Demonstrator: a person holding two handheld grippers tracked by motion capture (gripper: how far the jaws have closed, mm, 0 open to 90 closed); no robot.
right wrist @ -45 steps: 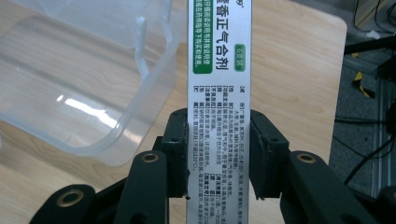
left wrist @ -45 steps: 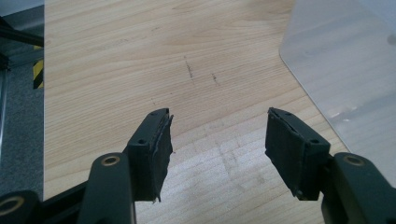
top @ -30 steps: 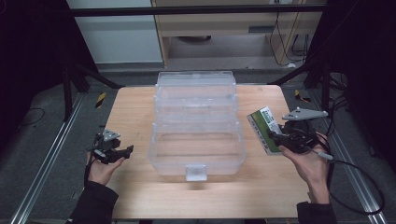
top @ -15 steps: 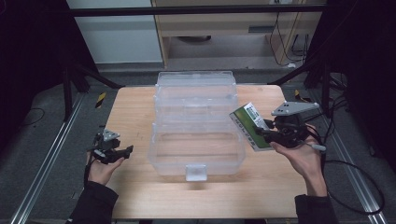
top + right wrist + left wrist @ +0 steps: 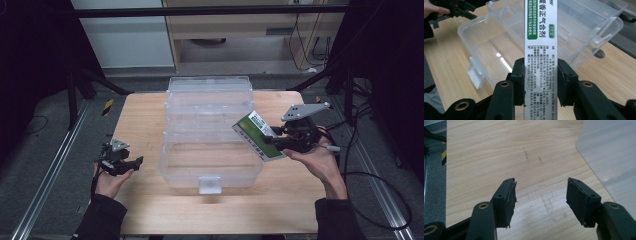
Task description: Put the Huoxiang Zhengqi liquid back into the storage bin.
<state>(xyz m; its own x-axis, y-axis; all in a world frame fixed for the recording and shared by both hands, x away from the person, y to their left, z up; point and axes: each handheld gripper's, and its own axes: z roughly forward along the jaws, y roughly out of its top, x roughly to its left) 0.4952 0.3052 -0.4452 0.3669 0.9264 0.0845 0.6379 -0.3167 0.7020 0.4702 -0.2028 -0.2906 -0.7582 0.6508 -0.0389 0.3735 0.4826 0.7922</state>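
A clear plastic box (image 5: 210,150) stands open in the middle of the wooden table (image 5: 145,115), its lid (image 5: 210,92) tipped back. My right gripper (image 5: 281,140) is shut on a flat green and white medicine carton (image 5: 257,135), held tilted over the box's right rim. In the right gripper view the carton (image 5: 541,45) rises between the jaws, with the box (image 5: 499,47) behind it. My left gripper (image 5: 131,162) rests open at the table's left edge, apart from the box. In the left gripper view its fingers (image 5: 506,200) stand wide over bare wood, the box corner (image 5: 614,162) to the right.
A white latch (image 5: 210,184) sticks out from the box's front wall. Metal rails (image 5: 45,175) run along both sides of the table, and a cable (image 5: 385,180) trails off the right gripper. Bare wood lies in front of the box.
My right gripper has carried the carton leftward from the table's right edge to over the box's right rim. The left gripper has stayed where it was.
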